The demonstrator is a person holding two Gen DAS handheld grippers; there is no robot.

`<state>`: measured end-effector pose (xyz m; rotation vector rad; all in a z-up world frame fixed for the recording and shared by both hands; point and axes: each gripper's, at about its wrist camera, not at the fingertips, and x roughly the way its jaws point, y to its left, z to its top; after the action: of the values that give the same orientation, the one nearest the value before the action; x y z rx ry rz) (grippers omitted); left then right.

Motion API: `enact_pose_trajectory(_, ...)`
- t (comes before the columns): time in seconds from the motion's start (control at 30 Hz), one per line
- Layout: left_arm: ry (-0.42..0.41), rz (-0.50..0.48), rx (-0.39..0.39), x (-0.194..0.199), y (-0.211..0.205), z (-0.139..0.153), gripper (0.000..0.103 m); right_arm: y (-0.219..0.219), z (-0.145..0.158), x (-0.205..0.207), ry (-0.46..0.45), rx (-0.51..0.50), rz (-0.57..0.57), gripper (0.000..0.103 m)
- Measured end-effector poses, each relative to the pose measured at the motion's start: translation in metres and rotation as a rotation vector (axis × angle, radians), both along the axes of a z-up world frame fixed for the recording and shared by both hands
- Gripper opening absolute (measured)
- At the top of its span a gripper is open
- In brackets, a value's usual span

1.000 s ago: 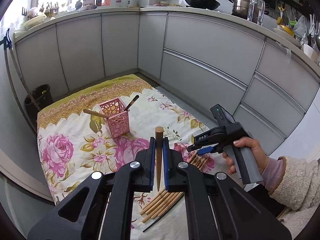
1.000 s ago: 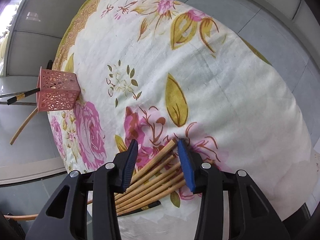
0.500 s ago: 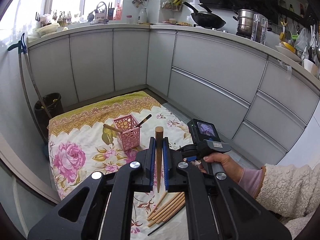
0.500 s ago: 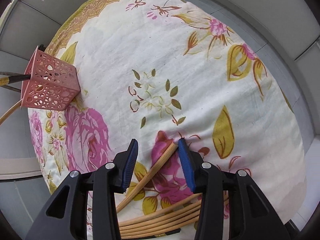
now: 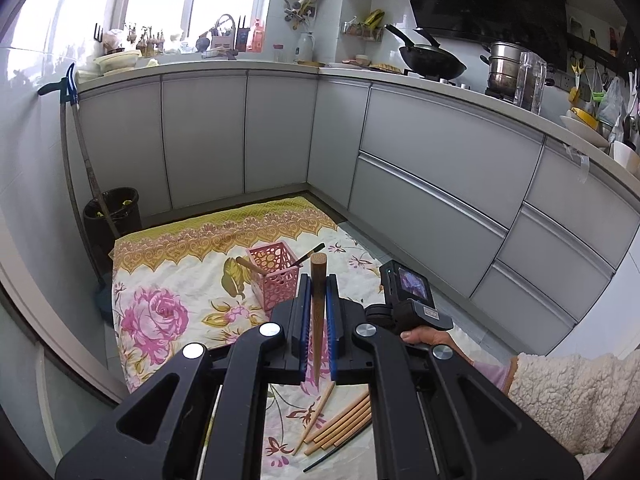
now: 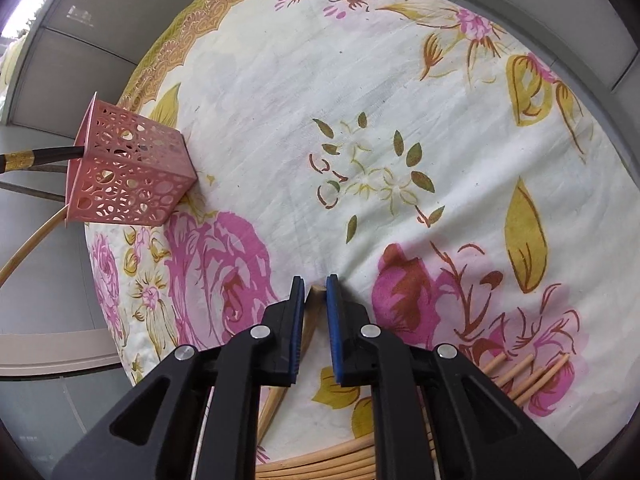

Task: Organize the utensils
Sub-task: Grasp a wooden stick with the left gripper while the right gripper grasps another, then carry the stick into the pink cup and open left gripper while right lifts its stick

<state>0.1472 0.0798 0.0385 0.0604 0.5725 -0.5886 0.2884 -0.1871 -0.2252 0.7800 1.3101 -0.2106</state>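
My left gripper [image 5: 318, 280] is shut on a dark brown chopstick [image 5: 318, 320], which stands upright between the blue pads above the floral cloth. A pink lattice holder [image 5: 274, 276] stands beyond it with two sticks leaning out. In the right wrist view, my right gripper [image 6: 315, 284] points down at the cloth with its jaws closing. One bamboo chopstick [image 6: 276, 396] runs slantwise between the pads, which touch its upper end. The holder [image 6: 128, 176] is far to the left. Several loose bamboo chopsticks [image 6: 528, 376] lie at the lower right, the same pile [image 5: 344, 424] as in the left wrist view.
The floral cloth [image 5: 168, 280] covers a low surface on the kitchen floor, ringed by grey cabinets [image 5: 440, 184]. A black bin [image 5: 114, 216] stands at the back left. A person's hand [image 5: 424, 336] holds the right gripper's handle beside my left gripper.
The right gripper moved left off the pile, one bamboo chopstick came apart from the rest, and the jaws narrowed onto it. The left gripper rose and pulled back with the brown chopstick.
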Motion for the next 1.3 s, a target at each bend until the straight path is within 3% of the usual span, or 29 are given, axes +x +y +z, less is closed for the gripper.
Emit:
enact_pose_trajectory(0.13, -0.007, 0.011, 0.008, -0.002, 0.002, 0.002, 0.006, 0.020, 0.005, 0.006, 0.048, -0.080, 0.022, 0.022)
enact_pose_trajectory(0.23, -0.011, 0.018, -0.001, -0.003, 0.007, 0.004, 0.006, 0.030, 0.006, 0.003, 0.072, -0.078, 0.030, 0.038)
enact_pose_trajectory(0.33, -0.010, 0.023, -0.001, -0.003, 0.010, 0.003, 0.006, 0.040, 0.007, 0.003, 0.091, -0.139, 0.023, 0.038)
enact_pose_trajectory(0.37, -0.009, 0.024, -0.003, -0.003, 0.010, 0.003, 0.006, 0.046, 0.007, 0.005, 0.095, -0.175, 0.024, 0.038)
enact_pose_trajectory(0.43, -0.011, 0.031, -0.004, -0.003, 0.012, 0.003, 0.006, 0.053, 0.008, 0.008, 0.090, -0.256, 0.031, 0.017)
enact_pose_trajectory(0.47, -0.013, 0.035, -0.007, -0.004, 0.013, 0.004, 0.006, 0.054, 0.008, 0.008, 0.076, -0.260, 0.029, 0.014)
enact_pose_trajectory(0.6, -0.043, 0.044, -0.049, -0.010, 0.019, 0.015, 0.006, 0.043, 0.021, -0.008, -0.025, -0.157, 0.025, 0.012)
enact_pose_trajectory(0.73, -0.101, 0.065, -0.112, -0.017, 0.019, 0.034, 0.006, 0.032, 0.085, -0.032, -0.174, -0.159, 0.069, 0.010)
enact_pose_trajectory(0.83, -0.129, 0.098, -0.154, -0.014, 0.015, 0.051, 0.006, 0.021, 0.149, -0.049, -0.299, -0.177, 0.103, 0.008)
enact_pose_trajectory(1.0, -0.169, 0.142, -0.141, -0.001, -0.002, 0.083, 0.006, 0.004, 0.240, -0.066, -0.455, -0.244, 0.147, 0.007)
enact_pose_trajectory(1.3, -0.227, 0.241, -0.120, 0.038, -0.034, 0.116, 0.006, -0.034, 0.329, -0.078, -0.605, -0.309, 0.125, 0.007)
